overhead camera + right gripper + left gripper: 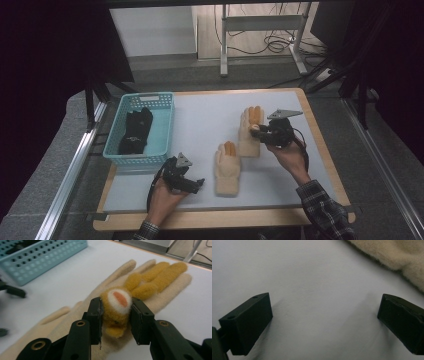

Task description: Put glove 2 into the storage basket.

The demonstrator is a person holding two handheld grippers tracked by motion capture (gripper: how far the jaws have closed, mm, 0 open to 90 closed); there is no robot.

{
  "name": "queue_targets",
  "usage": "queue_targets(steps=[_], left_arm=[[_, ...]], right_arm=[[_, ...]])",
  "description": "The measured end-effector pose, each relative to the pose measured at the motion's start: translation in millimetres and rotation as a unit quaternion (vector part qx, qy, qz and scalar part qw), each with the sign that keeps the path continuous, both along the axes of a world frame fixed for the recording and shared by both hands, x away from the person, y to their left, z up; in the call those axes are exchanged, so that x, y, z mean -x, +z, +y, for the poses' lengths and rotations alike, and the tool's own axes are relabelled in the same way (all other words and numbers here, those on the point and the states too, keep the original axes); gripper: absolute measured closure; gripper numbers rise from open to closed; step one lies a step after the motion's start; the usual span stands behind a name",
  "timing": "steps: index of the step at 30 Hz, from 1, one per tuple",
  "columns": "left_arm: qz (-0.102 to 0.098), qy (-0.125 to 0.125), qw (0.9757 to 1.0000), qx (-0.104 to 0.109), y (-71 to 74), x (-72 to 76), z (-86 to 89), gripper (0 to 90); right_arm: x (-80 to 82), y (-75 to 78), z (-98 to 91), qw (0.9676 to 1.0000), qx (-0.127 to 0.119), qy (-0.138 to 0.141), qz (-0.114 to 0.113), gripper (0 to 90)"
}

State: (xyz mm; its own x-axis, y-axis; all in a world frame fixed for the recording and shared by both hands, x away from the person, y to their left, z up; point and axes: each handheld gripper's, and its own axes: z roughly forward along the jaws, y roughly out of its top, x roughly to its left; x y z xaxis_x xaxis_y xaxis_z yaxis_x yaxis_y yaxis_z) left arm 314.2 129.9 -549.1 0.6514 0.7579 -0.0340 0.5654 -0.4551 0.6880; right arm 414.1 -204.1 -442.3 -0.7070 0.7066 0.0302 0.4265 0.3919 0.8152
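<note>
Two cream gloves with yellow plush on their backs lie on the white mat. The far glove [248,140] [182,282] has a yellow plush animal head [117,305] with a white and orange patch. My right gripper [256,131] [116,315] is shut on that head, one pad pressing each side. The near glove [227,170] [402,257] lies flat at mid-table. Just left of it my left gripper [200,183] [324,322] rests low over the mat, jaws wide open, nothing between them.
A light blue perforated basket [165,125] [45,257] stands at the left back of the mat, with black gloves [136,131] inside. The wooden table edge [320,150] runs close on the right. Desk legs and cables lie beyond the table.
</note>
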Motion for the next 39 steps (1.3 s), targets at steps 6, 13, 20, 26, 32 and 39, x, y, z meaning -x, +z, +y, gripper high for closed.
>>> queue_targets(steps=[6,13,20,26,32,39], left_arm=[[0.000,0.000,1.0000,0.000,0.1,0.0,0.0,0.0],[-0.002,0.002,1.0000,0.003,-0.3,0.0,-0.4,0.0],[-0.002,0.004,1.0000,0.005,-0.4,0.3,-0.7,0.1],[-0.001,0.004,1.0000,0.006,-0.4,0.4,-0.7,0.1],[-0.001,0.002,1.0000,0.003,-0.3,0.3,-0.5,0.1],[-0.001,0.004,1.0000,0.005,-0.4,0.4,-0.8,0.0]], right_arm=[[35.4,1.7,17.6,0.9996,-0.003,0.027,0.010,63.1],[63.6,-8.3,42.1,0.9980,-0.007,0.051,0.035,63.0],[84.1,-28.7,62.7,0.9971,0.004,0.057,0.051,62.7],[84.1,-48.8,70.2,0.9975,0.040,0.043,0.040,60.5],[83.0,-56.1,65.6,0.9978,0.039,0.038,0.038,47.4],[74.7,-40.9,37.0,0.9986,0.027,0.036,0.028,46.2]])
